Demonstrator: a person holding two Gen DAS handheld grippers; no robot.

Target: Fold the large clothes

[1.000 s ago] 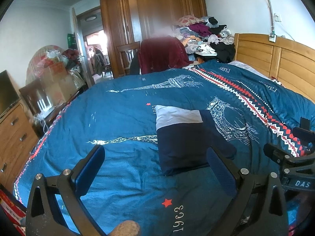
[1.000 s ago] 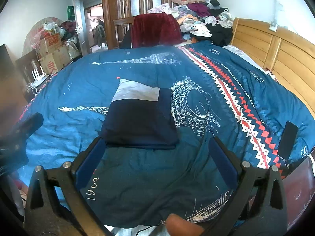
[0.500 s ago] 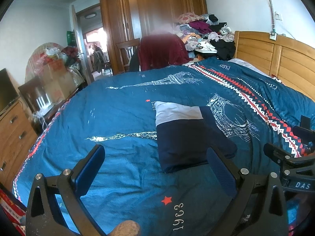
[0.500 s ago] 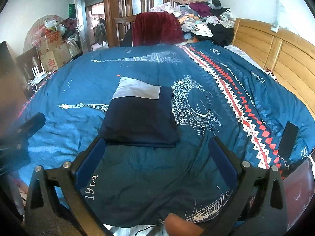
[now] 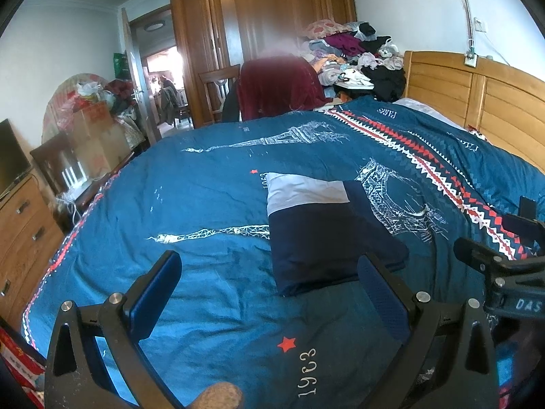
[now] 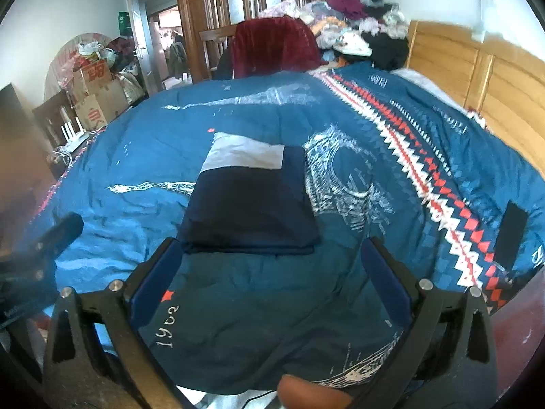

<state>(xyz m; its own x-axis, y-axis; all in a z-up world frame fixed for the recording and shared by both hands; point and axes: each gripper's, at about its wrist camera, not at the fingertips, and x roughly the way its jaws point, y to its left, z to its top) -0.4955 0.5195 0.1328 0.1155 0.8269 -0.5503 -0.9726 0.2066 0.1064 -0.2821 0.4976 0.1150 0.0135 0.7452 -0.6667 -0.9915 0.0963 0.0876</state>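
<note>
The work surface is a bed covered by a blue duvet (image 5: 211, 184) printed with white Eiffel Tower drawings, red stars, the figure "1963" and a red-and-white zigzag band running toward the wooden headboard (image 5: 477, 102) on the right. Beyond the far bed edge stand a wooden wardrobe (image 5: 272, 17), a chair draped with dark red cloth (image 5: 276, 85) and a loose pile of clothes (image 5: 354, 51) heaped beside the headboard. On the left are an open doorway, a wooden dresser (image 5: 20, 231) and cardboard boxes (image 6: 98, 95); the boxes carry bags and bundles on top, and their interior contents cannot be determined. A dark phone (image 6: 512, 235) lies flat on the duvet near the right bed edge. The folded garment (image 5: 323, 231), navy with a light grey panel at its far end, lies flat near the centre of the duvet. It forms a rectangle whose long axis runs from the near bed edge toward the far one, grey end pointing away from the cameras. The left gripper (image 5: 269, 293) is spread wide and empty, above the duvet just short of the garment's near edge. The right gripper (image 6: 272, 272) is likewise spread wide and empty, its blue pads flanking the garment's near edge without contact. A fingertip shows at the bottom of each view.
</note>
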